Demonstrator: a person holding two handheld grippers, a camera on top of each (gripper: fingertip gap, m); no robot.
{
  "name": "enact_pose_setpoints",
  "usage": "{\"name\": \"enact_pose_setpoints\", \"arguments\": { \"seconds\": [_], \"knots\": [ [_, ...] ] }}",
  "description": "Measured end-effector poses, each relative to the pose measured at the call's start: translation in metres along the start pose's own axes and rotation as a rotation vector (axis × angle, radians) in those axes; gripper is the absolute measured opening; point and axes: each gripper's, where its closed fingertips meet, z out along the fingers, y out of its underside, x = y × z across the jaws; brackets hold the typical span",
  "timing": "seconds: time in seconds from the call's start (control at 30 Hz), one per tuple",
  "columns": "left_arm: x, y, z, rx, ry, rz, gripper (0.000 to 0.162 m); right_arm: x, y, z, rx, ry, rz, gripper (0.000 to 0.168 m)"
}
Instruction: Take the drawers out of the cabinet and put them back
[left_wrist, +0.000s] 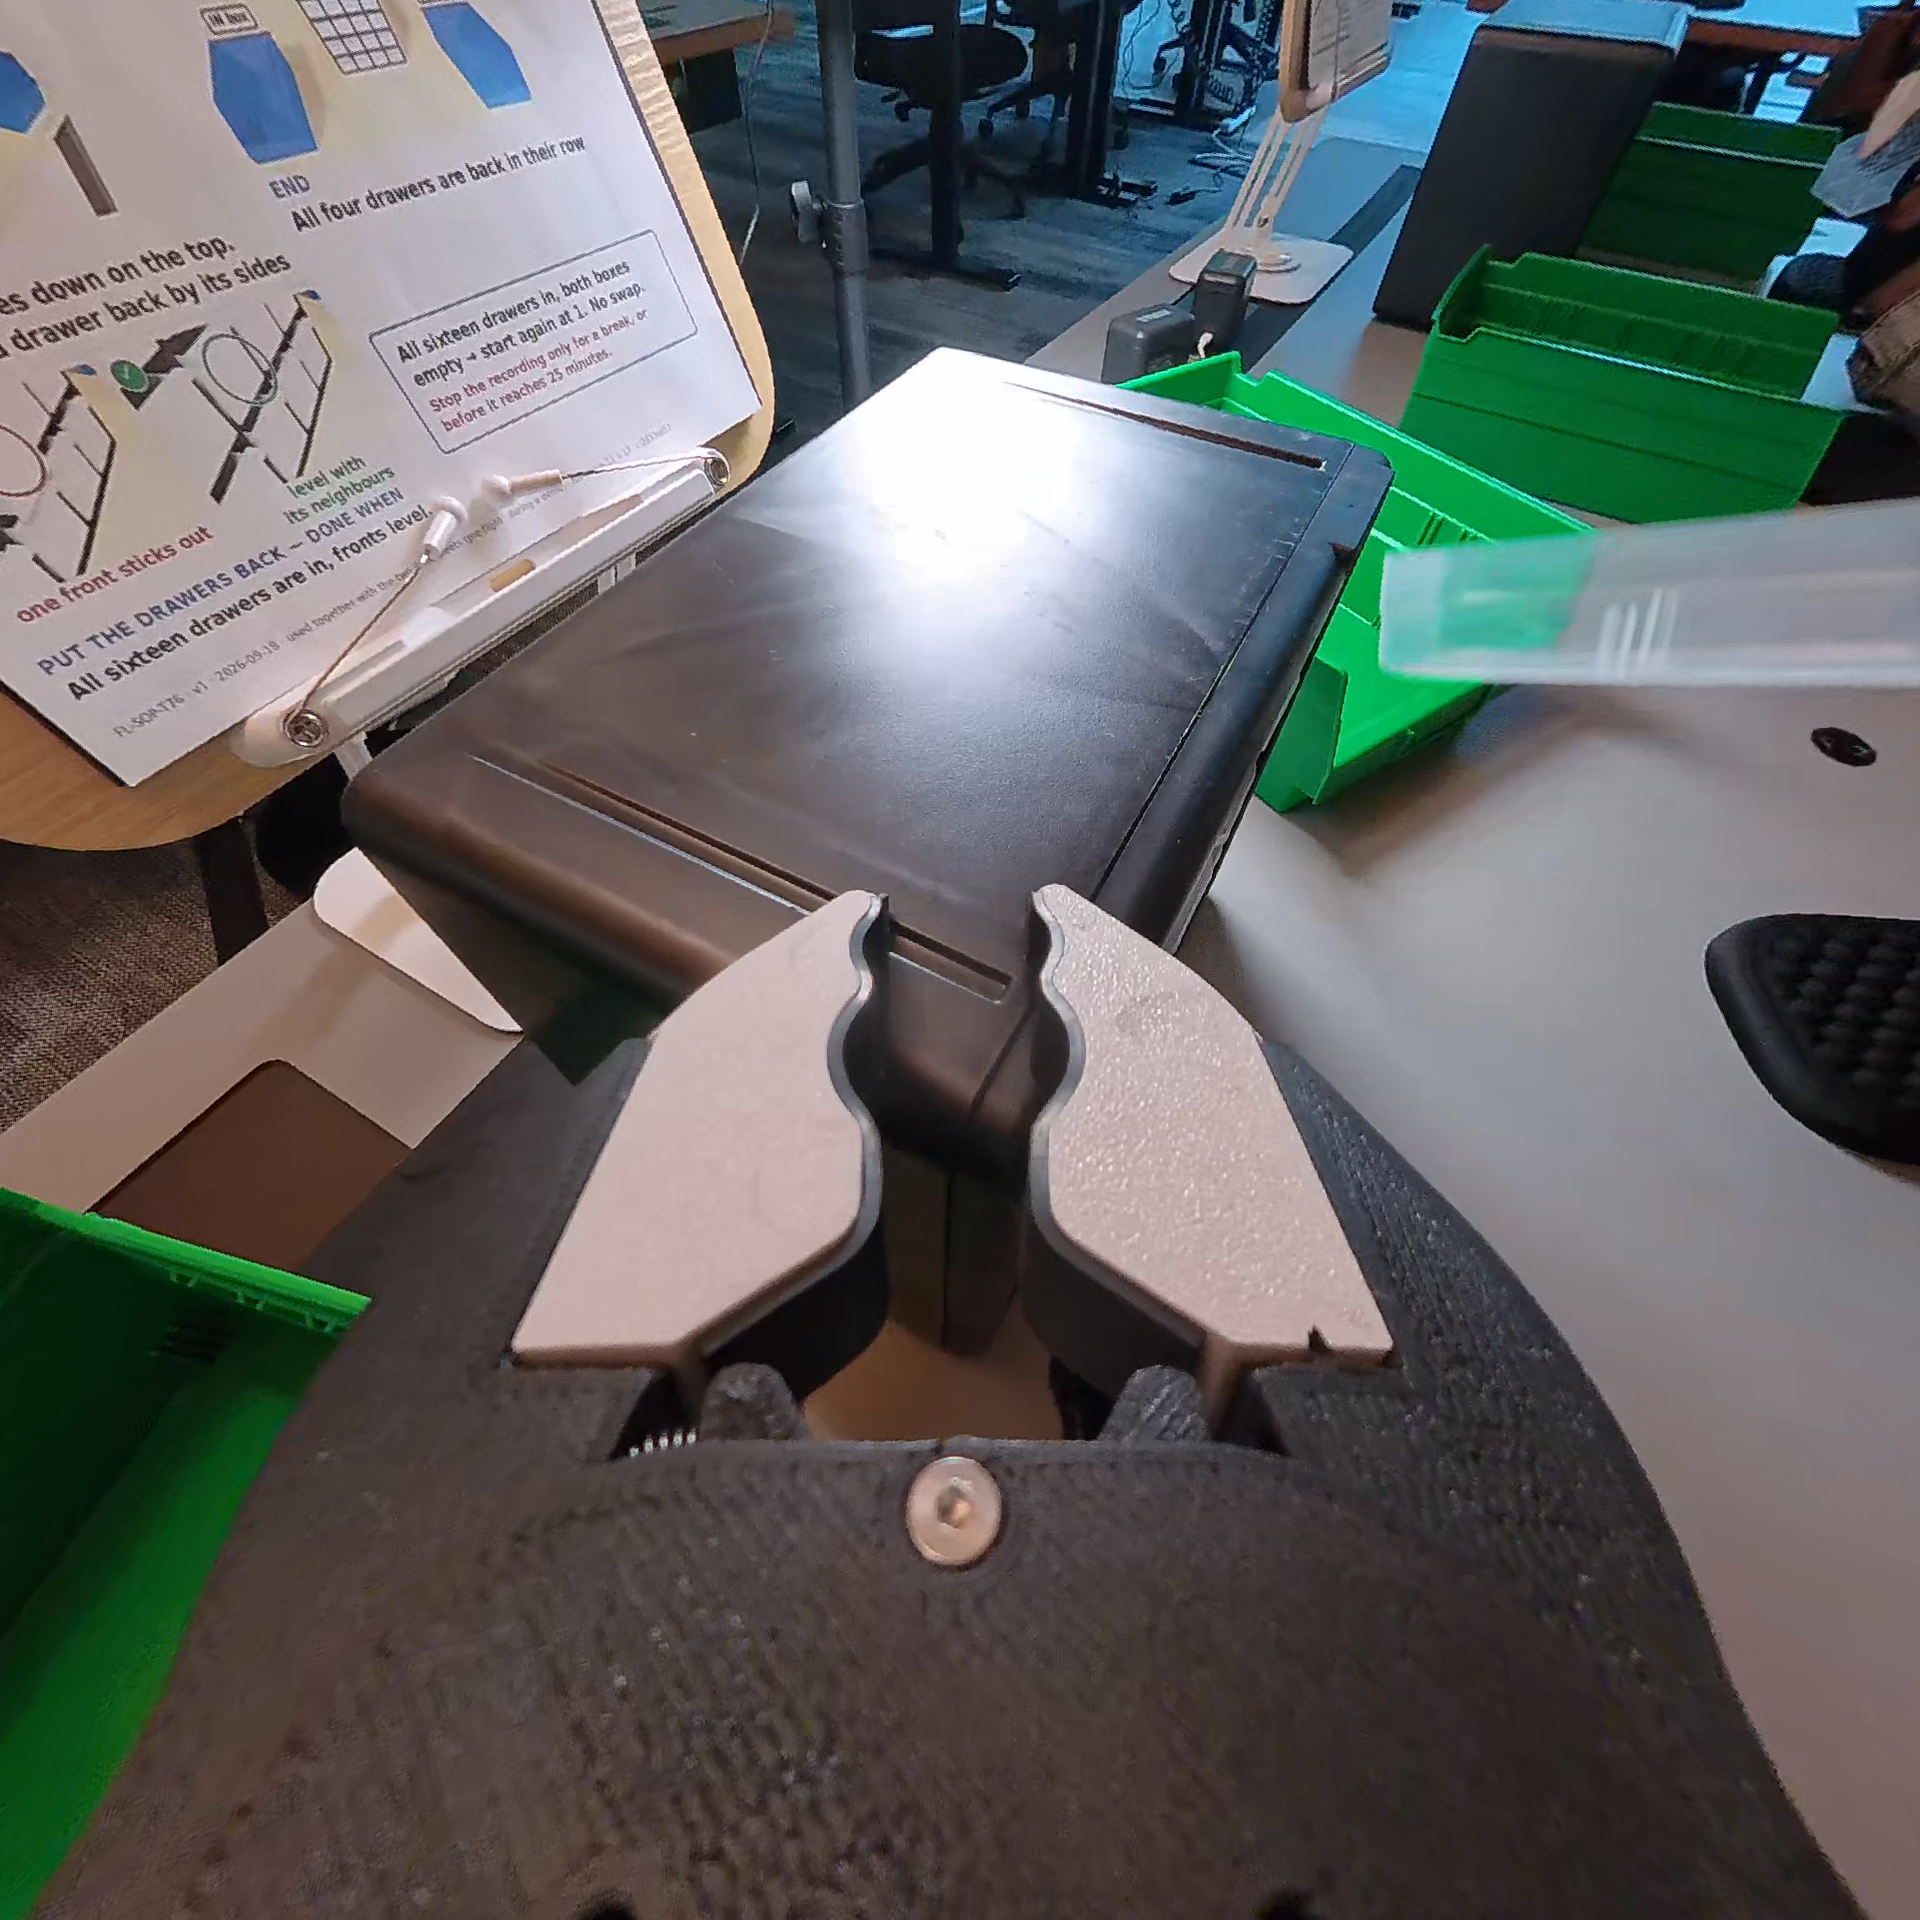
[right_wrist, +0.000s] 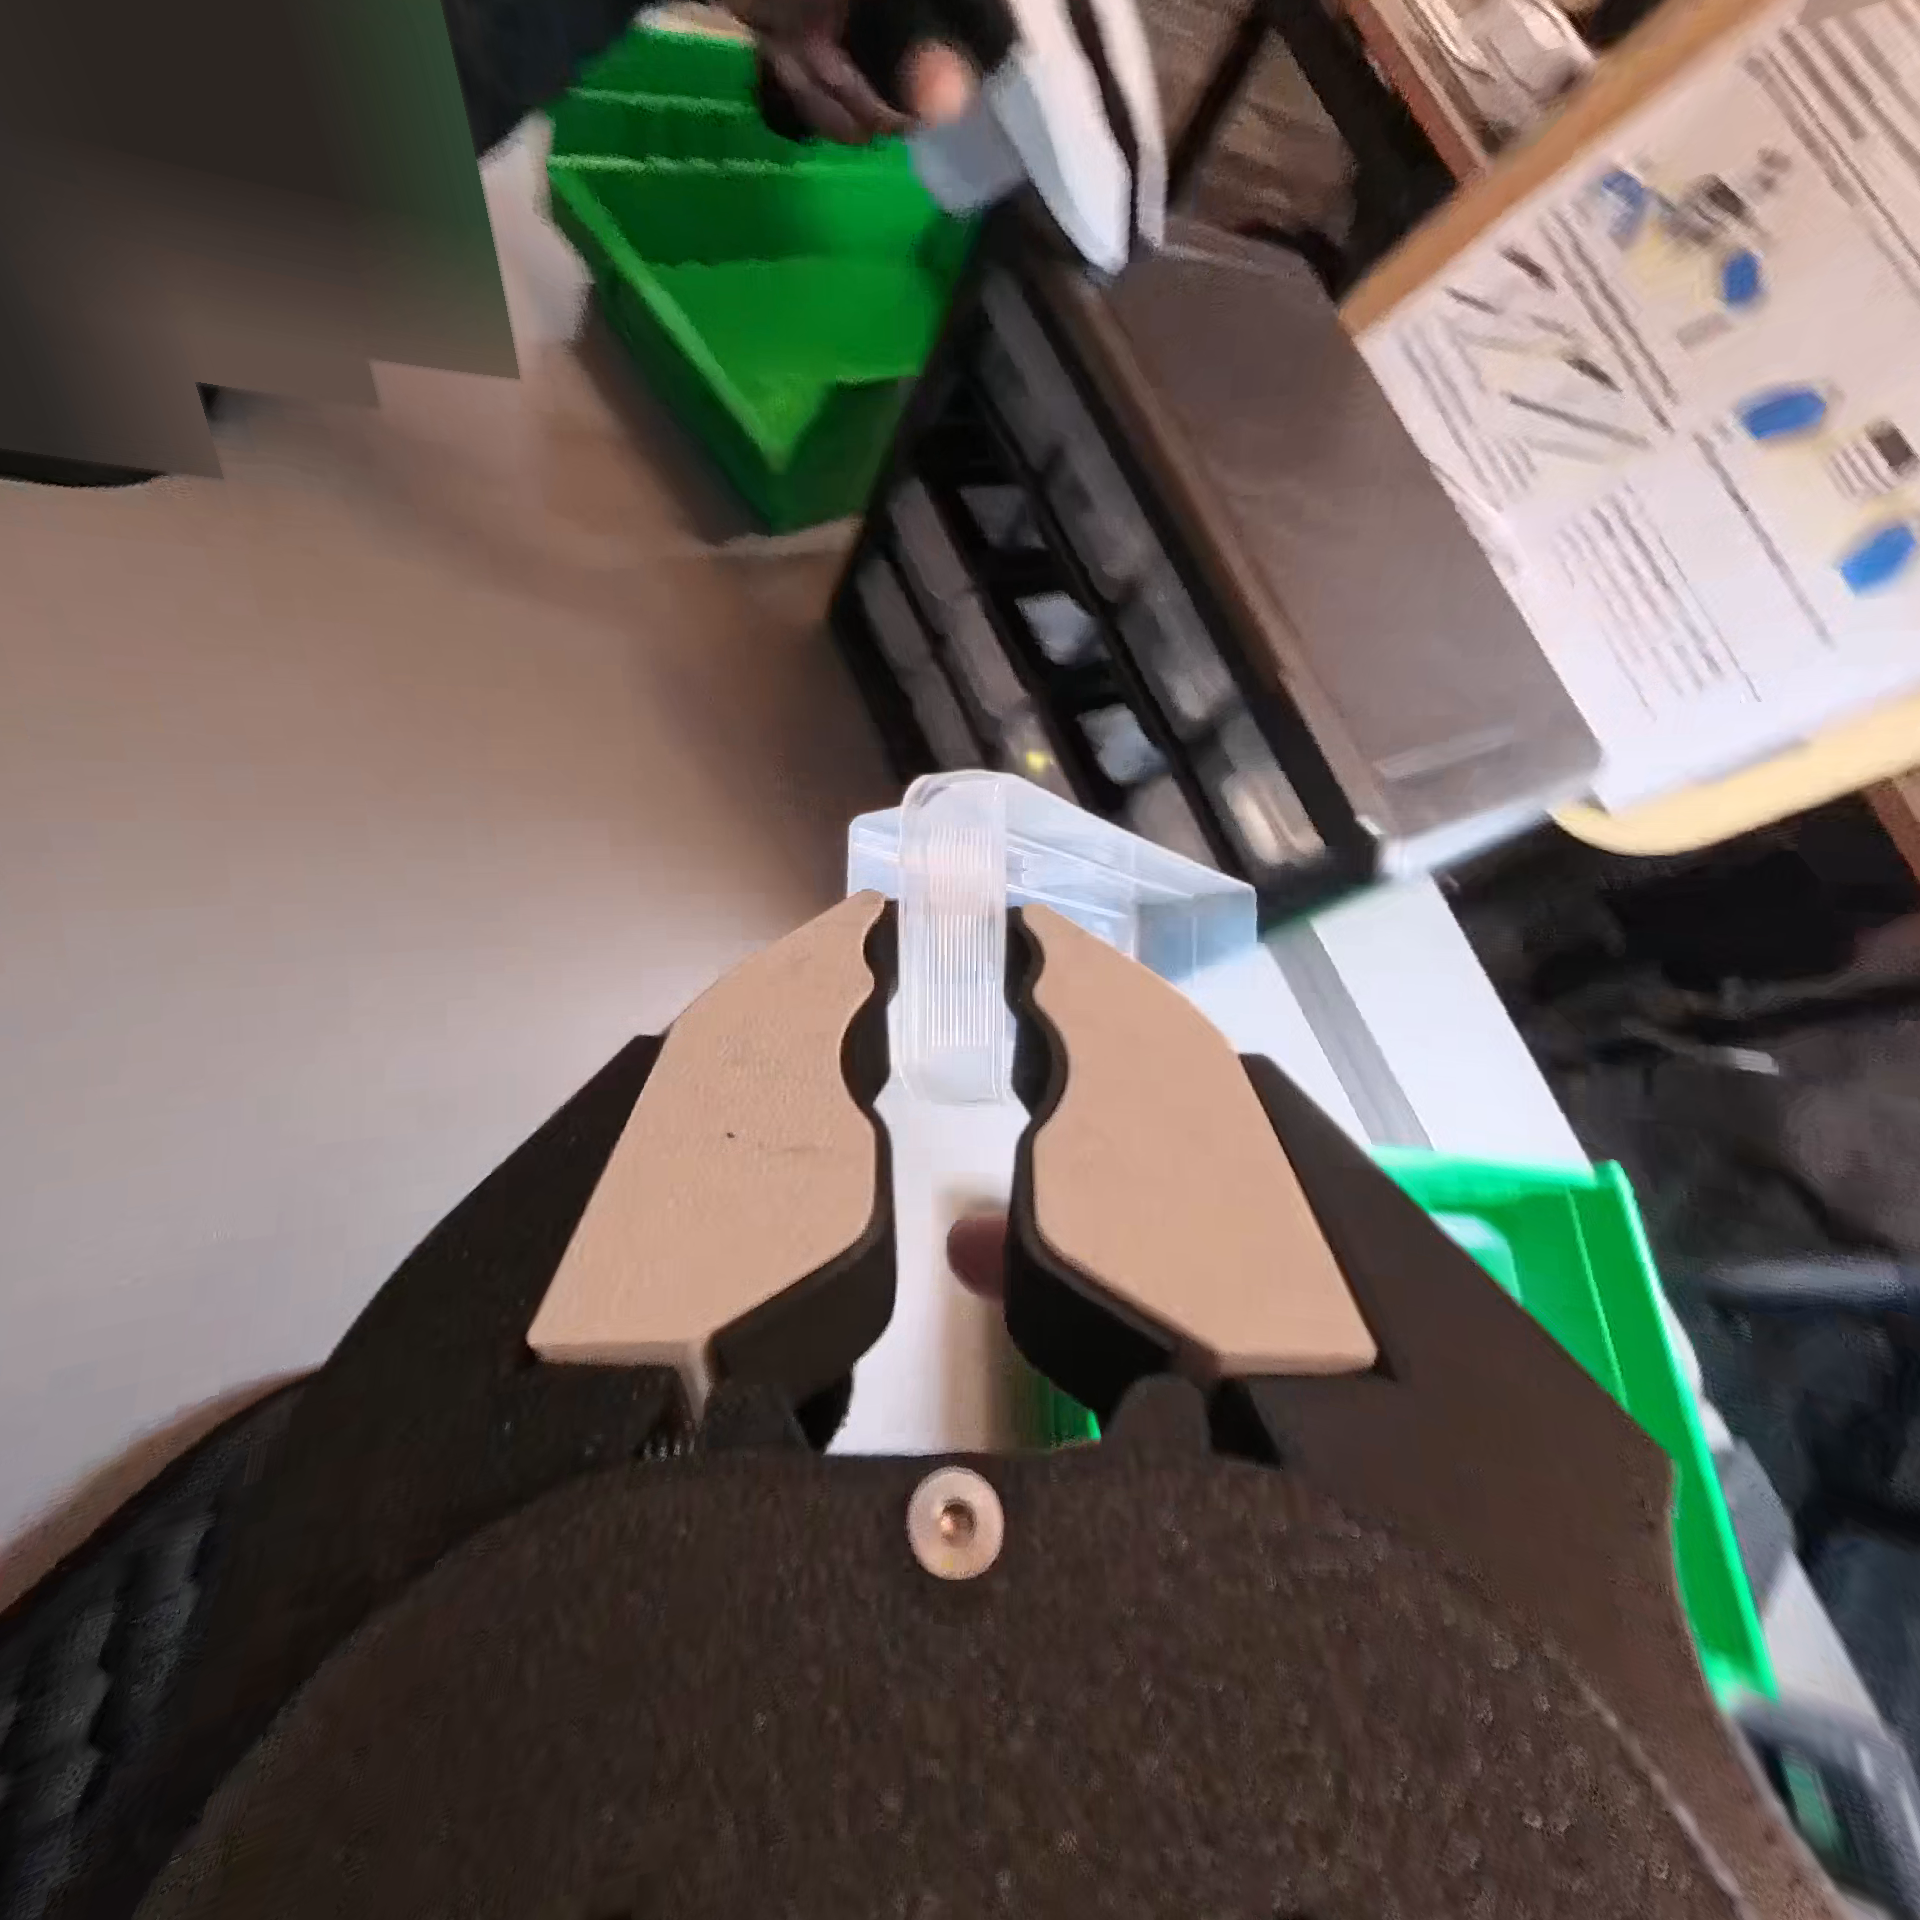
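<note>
Right tongs (right_wrist: 954, 966) grip a clear, see-through drawer (right_wrist: 1049, 883) by its ribbed tab, held just before the black cabinet (right_wrist: 1299, 520); left tongs (left_wrist: 956, 971) clamp the cabinet's top corner.

Green bins (left_wrist: 1621, 405) flank an instruction sheet (left_wrist: 343, 343) on a board.

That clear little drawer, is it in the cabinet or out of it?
Out. The right claw grips the clear drawer by its front tab, in the air in front of the black cabinet; the left wrist view shows it off to one side.
</note>
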Motion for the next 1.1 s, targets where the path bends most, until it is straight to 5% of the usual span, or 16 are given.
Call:
{"name": "enact_pose_setpoints", "arguments": {
  "seconds": [0.03,0.2,0.37,0.5,0.77,1.1],
  "knots": [
    [0.000,0.000,0.000,0.000,0.000,-0.001,0.025,0.013,0.007,-0.007,-0.021,0.047,0.039,0.019],
    [-0.001,0.000,0.000,0.002,-0.001,-0.007,0.024,0.070,0.071,-0.012,-0.230,0.228,0.260,0.019],
    [-0.001,0.000,0.000,-0.003,-0.015,-0.003,0.024,0.110,0.159,0.016,-0.497,0.364,0.397,0.019],
    [-0.001,0.000,0.000,-0.001,-0.017,-0.004,0.023,0.125,0.198,0.048,-0.559,0.354,0.498,0.019],
    [-0.001,0.000,0.000,-0.003,-0.017,-0.005,0.023,0.144,0.216,0.100,-0.569,0.296,0.534,0.020],
    [-0.001,0.000,0.000,-0.007,-0.023,0.002,0.023,0.158,0.219,0.109,-0.540,0.290,0.508,0.032]
  ]
}}
